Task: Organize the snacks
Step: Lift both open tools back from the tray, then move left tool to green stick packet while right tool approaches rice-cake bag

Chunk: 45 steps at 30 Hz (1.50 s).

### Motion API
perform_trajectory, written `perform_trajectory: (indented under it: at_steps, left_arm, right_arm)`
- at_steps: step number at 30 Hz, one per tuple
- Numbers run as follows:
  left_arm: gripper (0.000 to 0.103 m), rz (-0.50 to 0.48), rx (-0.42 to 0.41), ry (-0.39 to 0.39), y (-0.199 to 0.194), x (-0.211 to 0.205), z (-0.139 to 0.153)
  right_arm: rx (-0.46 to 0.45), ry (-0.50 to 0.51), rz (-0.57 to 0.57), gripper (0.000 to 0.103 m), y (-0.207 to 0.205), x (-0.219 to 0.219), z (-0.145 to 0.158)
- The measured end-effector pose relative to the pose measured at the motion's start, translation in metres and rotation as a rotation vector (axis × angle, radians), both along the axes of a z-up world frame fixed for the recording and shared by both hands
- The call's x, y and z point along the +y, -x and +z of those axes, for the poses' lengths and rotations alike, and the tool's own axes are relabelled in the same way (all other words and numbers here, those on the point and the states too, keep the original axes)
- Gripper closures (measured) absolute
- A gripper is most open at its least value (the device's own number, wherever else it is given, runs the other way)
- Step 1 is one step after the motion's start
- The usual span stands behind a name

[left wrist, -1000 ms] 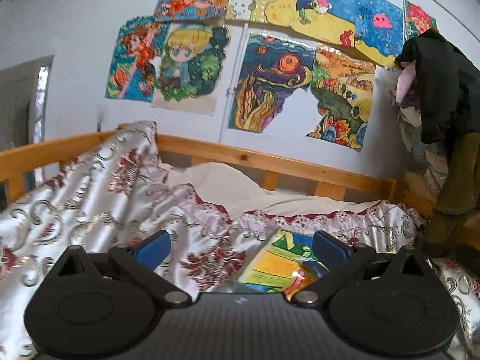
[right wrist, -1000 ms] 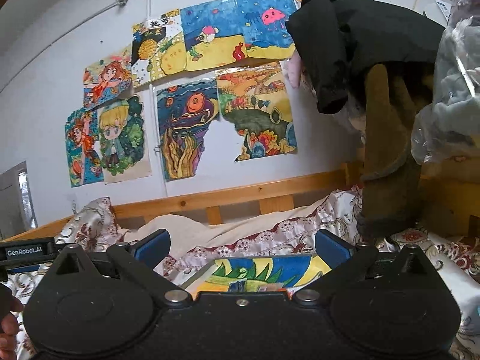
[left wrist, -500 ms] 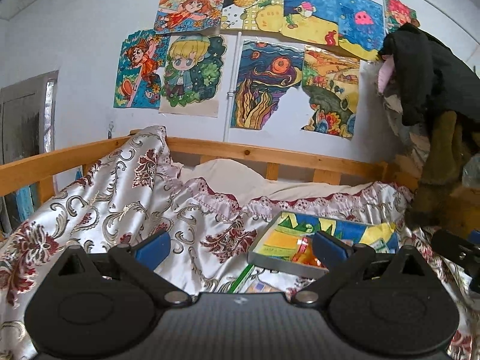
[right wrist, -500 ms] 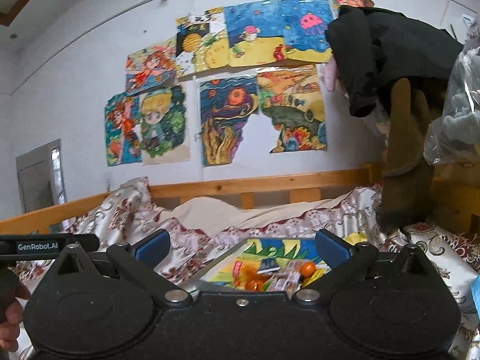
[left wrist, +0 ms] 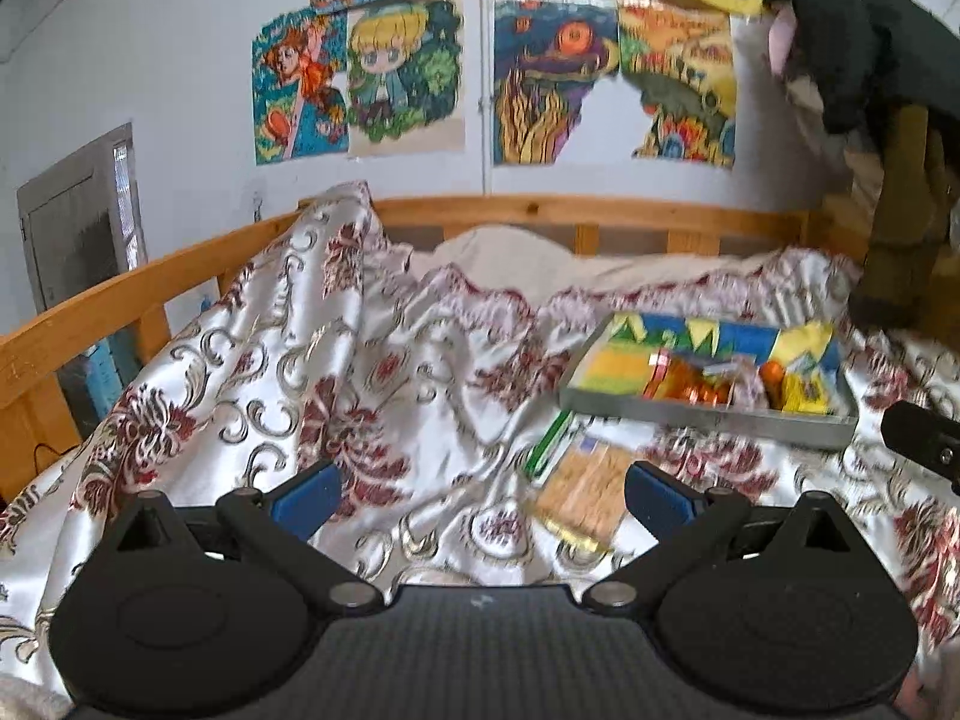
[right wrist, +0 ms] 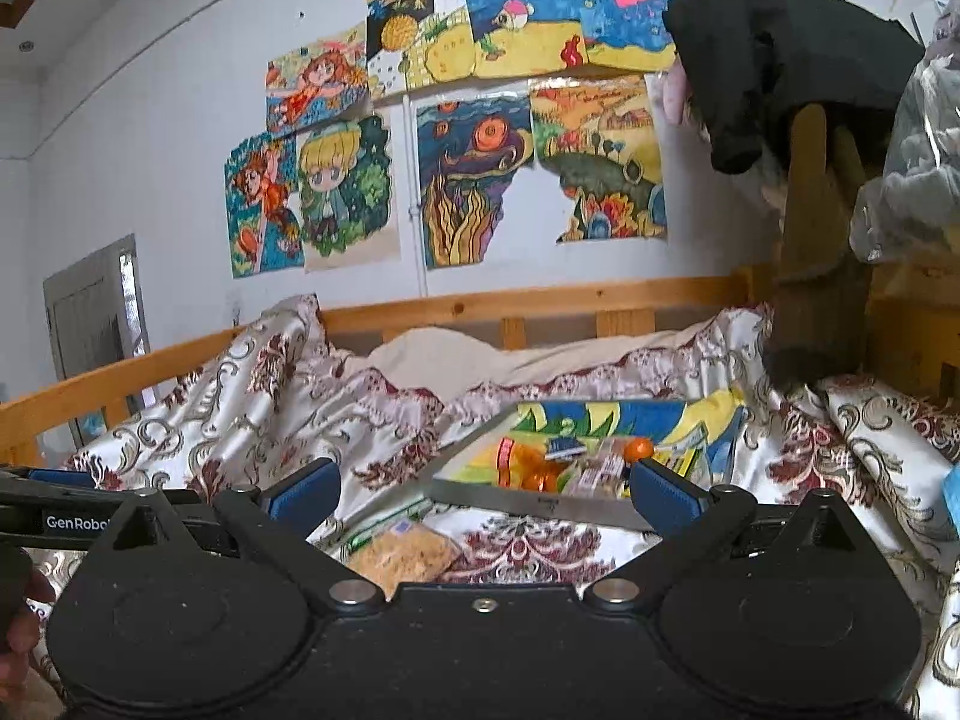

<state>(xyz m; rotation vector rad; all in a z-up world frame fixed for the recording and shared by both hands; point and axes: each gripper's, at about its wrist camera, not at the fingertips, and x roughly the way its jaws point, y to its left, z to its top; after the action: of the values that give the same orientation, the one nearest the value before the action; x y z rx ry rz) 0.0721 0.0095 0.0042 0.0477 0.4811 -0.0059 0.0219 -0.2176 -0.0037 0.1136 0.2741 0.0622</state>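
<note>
Step in hand: approach, nothing picked yet. Left gripper [left wrist: 477, 495] has its jaws spread wide and empty, hovering over the bedspread [left wrist: 312, 372]. Right gripper [right wrist: 480, 495] same: jaws released, nothing between them.

Task things: a metal tray [left wrist: 708, 417] sits on the bed, right of centre in the left view, holding several snacks [left wrist: 714, 381] — orange wrappers, a yellow pack, a round orange item; exact kinds too blurred to tell. Tray floor is a colourful drawing. Two loose items lie on the bedspread just in front of the tray: a tan cracker pack [left wrist: 585, 495] and a green-edged packet [left wrist: 549, 444] beside it, touching or nearly so.

Likely next move: either gripper drops onto the cracker pack, which lies just ahead of the left jaws near the right-hand finger. It lies flat on soft cloth, so the jaws probably need to come in low on an edge.

Writing: "GenRobo…" on the left gripper's body [right wrist: 78, 522] seen from the right view. Snack labels unreadable.
</note>
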Motion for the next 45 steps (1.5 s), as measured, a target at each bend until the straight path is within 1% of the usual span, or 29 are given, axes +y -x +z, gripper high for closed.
perform_trajectory:
  at_steps: [3,5,12,20,25,32,37,43,45]
  left_arm:
    - [0.000,0.035,0.045,-0.053,-0.004,-0.002,-0.004]
    - [0.000,0.046,0.062,-0.068,-0.005,-0.002,-0.007]
    - [0.000,0.040,0.095,-0.054,-0.010,0.003,-0.009]
    - [0.000,0.034,0.136,-0.033,-0.016,0.004,-0.013]
    - [0.001,0.022,0.172,-0.008,-0.023,0.004,-0.017]
    - [0.000,0.006,0.216,0.003,-0.033,0.002,-0.025]
    - [0.000,0.022,0.260,0.028,-0.042,0.003,-0.031]
    - [0.000,0.029,0.305,0.038,-0.053,0.003,-0.037]
    - [0.000,0.032,0.316,0.041,-0.060,0.004,-0.038]
  right_arm:
    - [0.043,0.017,0.000,0.001,-0.005,0.003,-0.005]
    - [0.062,0.034,-0.005,0.001,-0.008,0.006,-0.008]
    - [0.102,0.079,-0.010,0.001,-0.015,0.014,-0.016]
    - [0.132,0.105,-0.010,0.001,-0.020,0.019,-0.019]
    - [0.152,0.112,-0.007,0.001,-0.024,0.022,-0.022]
    - [0.213,0.118,-0.014,0.001,-0.035,0.024,-0.030]
    - [0.243,0.124,-0.015,0.001,-0.040,0.025,-0.035]
    - [0.272,0.088,-0.034,0.001,-0.047,0.018,-0.036]
    - [0.287,0.054,-0.012,0.001,-0.050,0.014,-0.036]
